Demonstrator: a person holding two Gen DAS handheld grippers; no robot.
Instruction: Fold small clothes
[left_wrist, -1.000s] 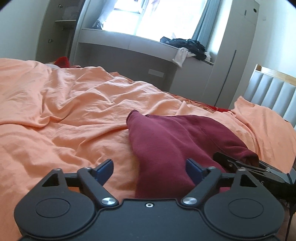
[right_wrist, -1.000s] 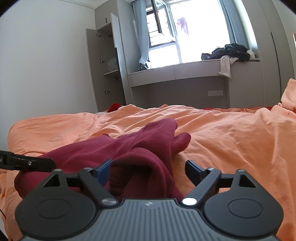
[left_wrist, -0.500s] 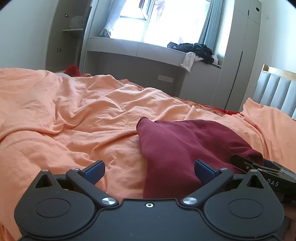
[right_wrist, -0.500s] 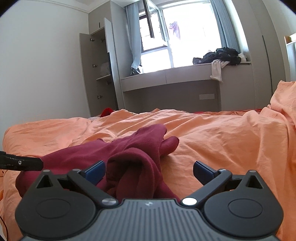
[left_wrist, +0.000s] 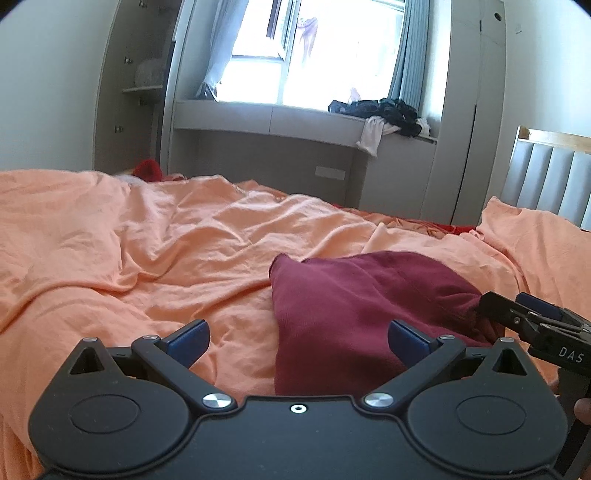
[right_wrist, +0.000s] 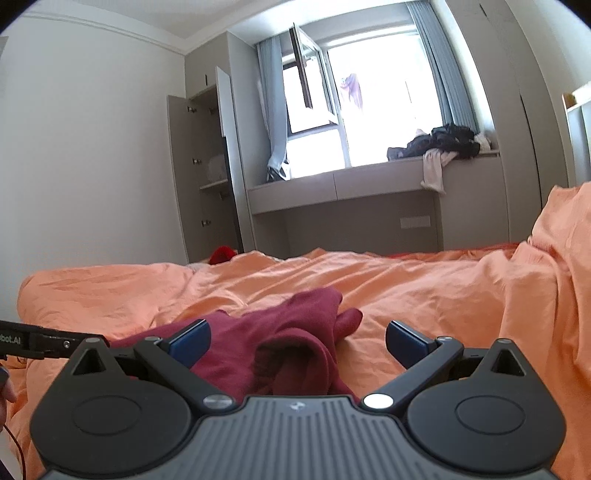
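A small dark red garment (left_wrist: 354, 299) lies bunched on the orange bed cover (left_wrist: 147, 251). My left gripper (left_wrist: 297, 338) is open and empty, just in front of the garment's near left edge. My right gripper (right_wrist: 295, 338) is open and empty, with the folded red garment (right_wrist: 280, 339) lying between and beyond its fingers. The right gripper also shows at the right edge of the left wrist view (left_wrist: 535, 325), beside the garment. The left gripper's side shows at the left edge of the right wrist view (right_wrist: 44, 341).
The rumpled orange cover (right_wrist: 443, 288) spreads over the whole bed. A grey padded headboard (left_wrist: 550, 177) stands at the right. A window bench (left_wrist: 295, 122) with a pile of dark clothes (left_wrist: 380, 110) is behind. A red item (left_wrist: 147, 170) lies past the bed's far edge.
Both grippers have opened wider and pulled back and up from the garment. The views have tilted upward, showing more of the room. The garment stays where it was.
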